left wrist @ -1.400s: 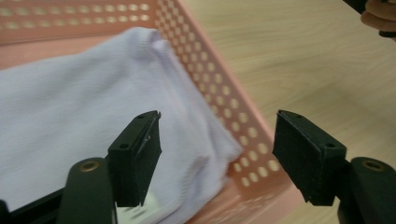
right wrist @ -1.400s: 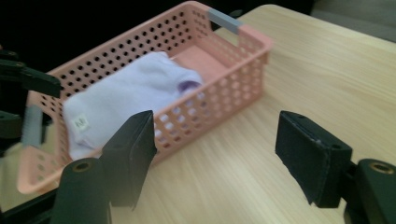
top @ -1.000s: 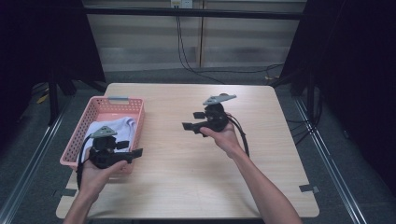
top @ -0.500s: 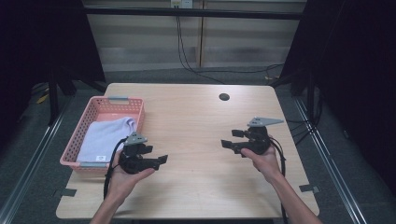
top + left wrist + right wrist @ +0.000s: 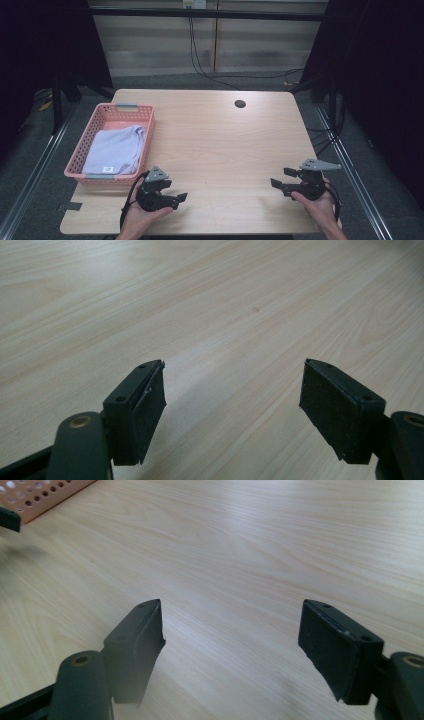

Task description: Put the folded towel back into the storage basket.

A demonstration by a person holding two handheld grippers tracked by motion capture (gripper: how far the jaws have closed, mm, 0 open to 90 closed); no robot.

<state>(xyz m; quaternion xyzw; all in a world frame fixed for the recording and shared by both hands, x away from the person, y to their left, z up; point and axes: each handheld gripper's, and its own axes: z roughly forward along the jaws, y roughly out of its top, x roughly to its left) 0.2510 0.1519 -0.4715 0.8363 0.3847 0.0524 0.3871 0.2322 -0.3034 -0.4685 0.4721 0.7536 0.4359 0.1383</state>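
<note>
The left gripper point(image 5: 181, 197), a black two-jaw tool with a grey three-cornered plate on top, sits in the person's left hand point(image 5: 142, 217) low over the near edge of the light wooden table point(image 5: 220, 145). Its jaws stand wide apart and have just been opening further; the left gripper view shows nothing between them but bare wood grain below. The jaws point toward the middle of the table.

The right gripper point(image 5: 281, 178), of the same build, is held in the right hand point(image 5: 320, 210) near the table's near right corner. Its jaws point toward the left gripper and are likewise spread wide, with nothing between them; its own view shows plain tabletop beneath.

The two grippers are well apart, facing each other across the near part of the table.

The pink perforated plastic basket point(image 5: 146, 131) stands just behind the left gripper, to its far left, at the table's left edge. A folded pale lilac cloth point(image 5: 116, 150) with a small white label lies inside it. A corner of the basket point(image 5: 37, 495) appears far ahead of the right gripper's jaws in the right gripper view.

A small round dark hole point(image 5: 240, 104) lies in the tabletop, far beyond both tools.
</note>
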